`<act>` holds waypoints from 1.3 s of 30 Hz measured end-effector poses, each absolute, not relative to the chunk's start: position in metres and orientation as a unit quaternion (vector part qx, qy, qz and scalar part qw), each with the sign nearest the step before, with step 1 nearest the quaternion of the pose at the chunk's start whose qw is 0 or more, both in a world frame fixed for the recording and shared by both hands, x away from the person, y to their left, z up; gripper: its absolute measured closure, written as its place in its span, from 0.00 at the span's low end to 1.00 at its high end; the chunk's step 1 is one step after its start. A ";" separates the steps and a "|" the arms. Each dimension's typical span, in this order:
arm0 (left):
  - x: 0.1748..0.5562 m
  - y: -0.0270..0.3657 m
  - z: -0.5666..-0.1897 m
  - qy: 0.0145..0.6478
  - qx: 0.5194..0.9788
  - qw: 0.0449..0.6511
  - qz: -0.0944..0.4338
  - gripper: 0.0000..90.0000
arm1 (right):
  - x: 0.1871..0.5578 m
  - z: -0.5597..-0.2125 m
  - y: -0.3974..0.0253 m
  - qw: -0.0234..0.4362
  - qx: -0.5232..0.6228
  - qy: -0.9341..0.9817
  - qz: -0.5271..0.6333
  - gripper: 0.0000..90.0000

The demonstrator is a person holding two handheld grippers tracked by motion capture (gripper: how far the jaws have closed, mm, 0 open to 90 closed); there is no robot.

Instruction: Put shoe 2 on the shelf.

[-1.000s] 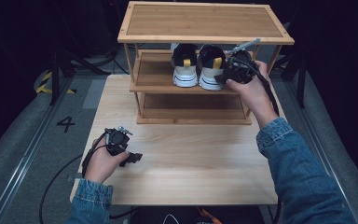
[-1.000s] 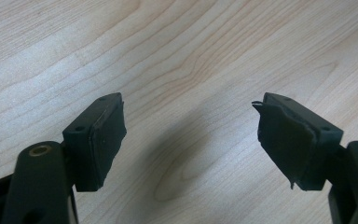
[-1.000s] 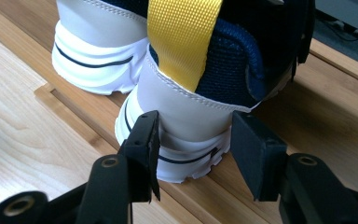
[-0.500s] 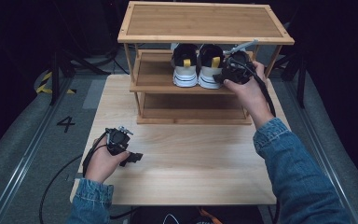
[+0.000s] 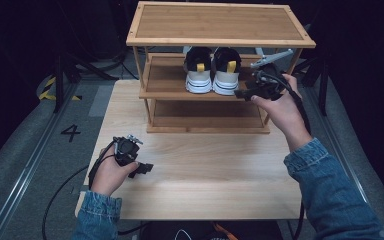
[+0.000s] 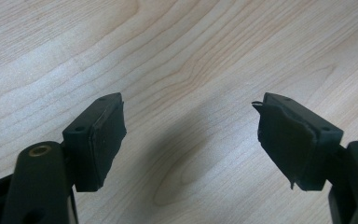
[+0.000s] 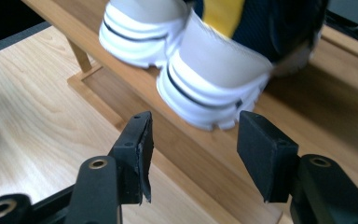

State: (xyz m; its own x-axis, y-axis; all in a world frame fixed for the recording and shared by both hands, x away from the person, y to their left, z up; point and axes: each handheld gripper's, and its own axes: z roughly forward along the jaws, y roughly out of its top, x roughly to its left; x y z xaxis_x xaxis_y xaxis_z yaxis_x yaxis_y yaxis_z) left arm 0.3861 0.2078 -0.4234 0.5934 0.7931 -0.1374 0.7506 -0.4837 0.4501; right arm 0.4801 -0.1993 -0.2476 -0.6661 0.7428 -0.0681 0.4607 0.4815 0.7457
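A pair of white, navy and yellow sneakers stands heels-out on the middle shelf of a wooden shoe rack [image 5: 220,22]: the left shoe [image 5: 198,75] and the right shoe [image 5: 226,75]. My right gripper [image 5: 241,93] is held at the shelf's front edge, just right of the right shoe. In the right gripper view it [image 7: 193,135] is open, with that shoe's white heel [image 7: 214,79] a little beyond the jaws and not touched. My left gripper [image 5: 145,168] rests low over the table, open, with bare wood [image 6: 168,56] between its jaws [image 6: 189,126].
The rack stands at the back of the light wooden table [image 5: 205,170], with a bare top shelf and a lower shelf [image 5: 205,120]. Dark floor, cables and stands surround the table. The rack's right post [image 5: 294,62] is close to my right hand.
My right gripper has drawn back a little from the right shoe, toward the front of the shelf. The left gripper and both shoes have stayed put.
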 end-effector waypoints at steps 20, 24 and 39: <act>0.388 0.213 -0.421 0.456 0.854 0.245 0.048 0.26 | 0.446 -0.292 -0.288 0.163 0.379 0.833 0.369 0.52; 0.389 0.216 -0.421 0.460 0.852 0.246 0.049 0.26 | 0.441 -0.308 -0.305 0.163 0.393 0.826 0.371 0.48; 0.392 0.220 -0.426 0.469 0.847 0.247 0.044 0.26 | 0.430 -0.386 -0.339 0.118 0.400 0.841 0.344 0.49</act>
